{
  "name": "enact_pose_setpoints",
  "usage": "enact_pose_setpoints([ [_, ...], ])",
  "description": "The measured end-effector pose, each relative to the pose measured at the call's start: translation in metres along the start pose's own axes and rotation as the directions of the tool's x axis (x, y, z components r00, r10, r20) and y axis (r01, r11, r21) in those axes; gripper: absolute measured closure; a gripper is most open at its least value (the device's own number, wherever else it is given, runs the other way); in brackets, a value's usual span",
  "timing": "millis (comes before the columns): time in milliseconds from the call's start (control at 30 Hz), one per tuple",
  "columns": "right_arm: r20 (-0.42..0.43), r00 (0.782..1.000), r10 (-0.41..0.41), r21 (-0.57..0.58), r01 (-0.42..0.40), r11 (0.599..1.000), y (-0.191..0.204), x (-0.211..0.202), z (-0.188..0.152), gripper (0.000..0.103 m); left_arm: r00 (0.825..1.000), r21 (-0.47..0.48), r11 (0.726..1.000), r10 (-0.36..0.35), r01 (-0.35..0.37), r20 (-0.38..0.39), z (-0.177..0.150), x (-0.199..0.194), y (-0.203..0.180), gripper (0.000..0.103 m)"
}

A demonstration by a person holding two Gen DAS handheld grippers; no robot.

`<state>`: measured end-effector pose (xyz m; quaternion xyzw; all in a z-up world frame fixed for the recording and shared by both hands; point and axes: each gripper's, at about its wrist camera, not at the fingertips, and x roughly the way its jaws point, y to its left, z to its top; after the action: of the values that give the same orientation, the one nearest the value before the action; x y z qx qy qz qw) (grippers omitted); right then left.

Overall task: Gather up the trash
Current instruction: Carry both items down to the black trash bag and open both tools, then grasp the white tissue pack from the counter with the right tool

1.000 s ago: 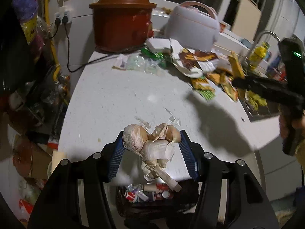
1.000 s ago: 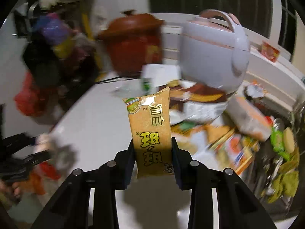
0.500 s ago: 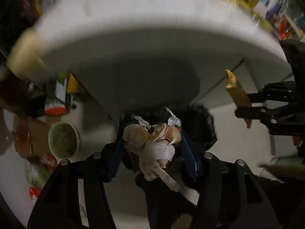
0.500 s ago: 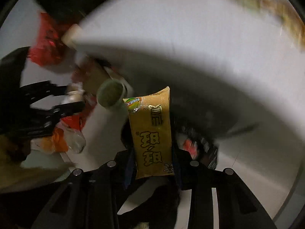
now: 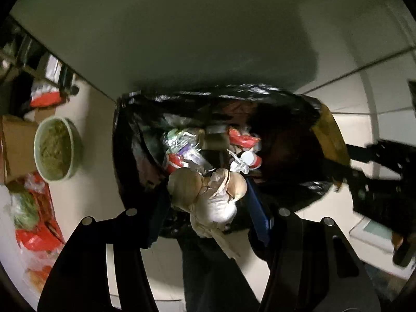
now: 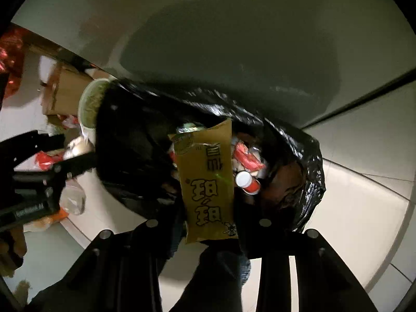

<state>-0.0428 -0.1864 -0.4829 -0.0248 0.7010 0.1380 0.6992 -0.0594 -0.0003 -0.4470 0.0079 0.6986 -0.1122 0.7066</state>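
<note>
Countertop has given way to the black trash bag (image 5: pixel 145 140) below both grippers. Left gripper (image 5: pixel 208 197) stays clamped on garlic scraps (image 5: pixel 208 195), right gripper (image 6: pixel 208 223) on the yellow snack packet (image 6: pixel 208 182); bag contents are blurred, probably wrappers.

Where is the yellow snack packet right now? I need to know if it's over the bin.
In the right wrist view, the yellow snack packet is clamped in the right hand-held gripper, centred above the open black trash bag.
</note>
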Motion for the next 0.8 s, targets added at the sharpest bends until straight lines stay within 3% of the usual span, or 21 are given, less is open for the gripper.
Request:
enact_pose_setpoints([
  [33,-0.012,1.000,-0.021,0.005,0.021,1.000,-0.002,0.009,0.001,0.045,1.000,-0.018,1.000,0.015,-0.015,-0.011,0.002,0.008,0.002,0.036],
  [67,-0.010,0.999,-0.046,0.021,0.046,0.999,-0.004,0.014,0.001,0.021,0.999,-0.028,0.999,0.036,-0.036,-0.011,0.004,0.013,0.004,0.032],
  [133,0.025,0.998,-0.063,0.040,0.062,0.997,-0.009,0.017,0.000,0.018,0.996,-0.049,0.995,0.086,-0.086,-0.008,0.006,0.020,0.008,0.015],
  [167,0.018,0.998,-0.063,0.054,0.062,0.997,-0.011,0.021,0.001,0.015,0.995,-0.060,0.994,0.093,-0.094,-0.017,0.008,0.025,0.010,0.015],
  [300,-0.006,0.998,-0.066,0.060,0.066,0.996,-0.014,0.031,0.002,0.015,0.988,-0.075,0.989,0.124,-0.131,-0.087,0.010,0.045,0.019,0.015],
  [500,0.021,0.998,-0.058,0.069,0.057,0.996,-0.017,0.013,-0.005,0.015,0.991,-0.040,0.991,0.128,-0.129,-0.021,0.006,0.004,0.007,0.015],
  [733,0.175,0.984,0.023,0.020,-0.027,0.999,0.002,-0.097,-0.018,0.015,0.991,0.056,0.997,0.043,-0.050,0.124,0.002,-0.109,-0.032,0.015],
  [800,0.240,0.968,0.069,-0.018,-0.066,0.998,0.011,-0.148,-0.024,0.015,0.985,0.102,0.995,-0.032,0.015,0.172,-0.003,-0.153,-0.044,0.015],
])
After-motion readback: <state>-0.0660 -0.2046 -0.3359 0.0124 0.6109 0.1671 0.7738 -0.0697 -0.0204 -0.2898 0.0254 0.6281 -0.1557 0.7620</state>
